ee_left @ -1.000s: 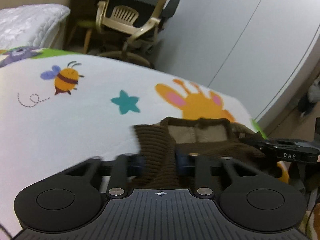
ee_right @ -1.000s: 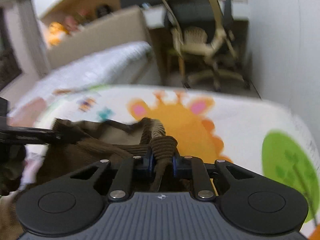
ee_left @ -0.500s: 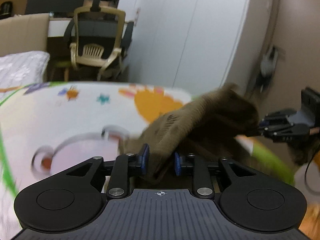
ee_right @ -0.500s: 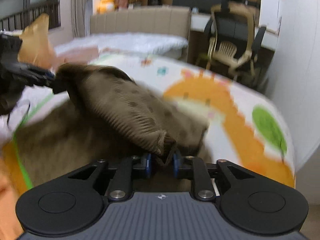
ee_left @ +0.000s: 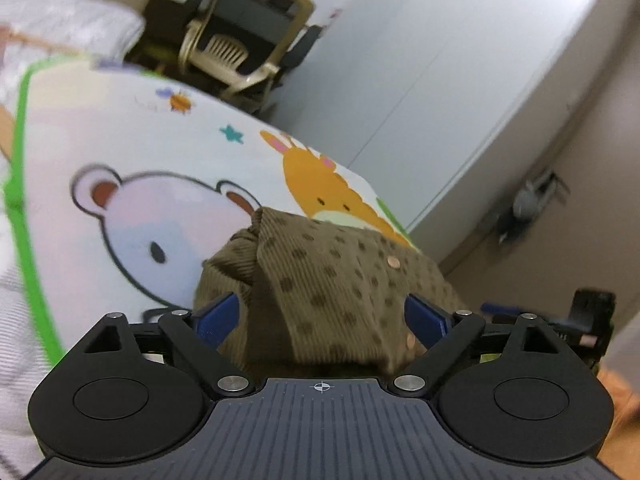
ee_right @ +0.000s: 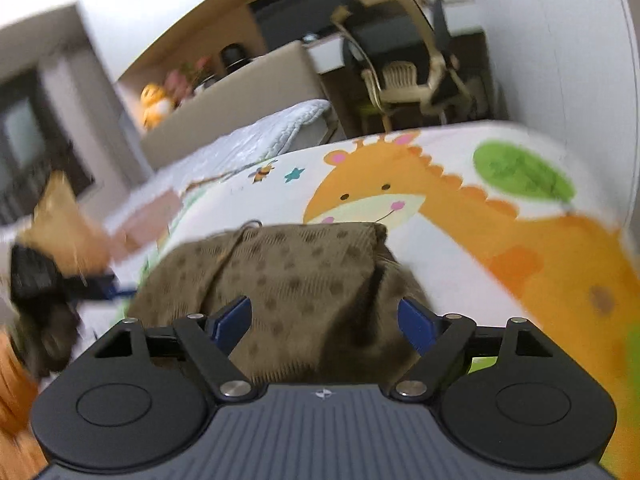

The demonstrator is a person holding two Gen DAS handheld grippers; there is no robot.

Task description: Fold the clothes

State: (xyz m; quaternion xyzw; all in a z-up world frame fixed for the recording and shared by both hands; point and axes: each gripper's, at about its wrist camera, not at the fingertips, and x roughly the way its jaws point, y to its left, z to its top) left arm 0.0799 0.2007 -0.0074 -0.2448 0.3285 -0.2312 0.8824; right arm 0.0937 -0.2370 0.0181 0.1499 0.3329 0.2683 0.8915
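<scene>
Left hand-held gripper [ee_left: 321, 316]: jaws opening, blue pads spread wide at lower centre of its frame. Brown spotted garment [ee_left: 332, 276] sits between them, but the pads stand clear of the cloth on both sides, so no grip.

Right hand-held gripper [ee_right: 324, 320]: same story, jaws opening, pads apart, garment [ee_right: 296, 276] bunched in the gap and not pinched.

Garment lies on the cartoon-print mat [ee_left: 132, 152], directly ahead of and below both grippers, running from the lower centre of each frame up toward the middle. Its far edge overlaps the giraffe print [ee_right: 372, 196] in the right view and sits just beside the bear print [ee_left: 160, 220] in the left view. Looks folded over itself, spotted side up, small buttons showing right of centre in the left view.

Key relation: cloth is centred under both grippers, so neither is clearly nearer. Each gripper shows at the other's frame edge: right one at the right edge of the left view, left one at the left edge of the right view. So the garment spans sideways between them, long axis roughly across both frames.

Judgement: fold laid down, release under way. Next grab probably needs a free edge, and none is clearly exposed near the pads.

Chair [ee_left: 240, 40] and wall are well behind, irrelevant.
</scene>
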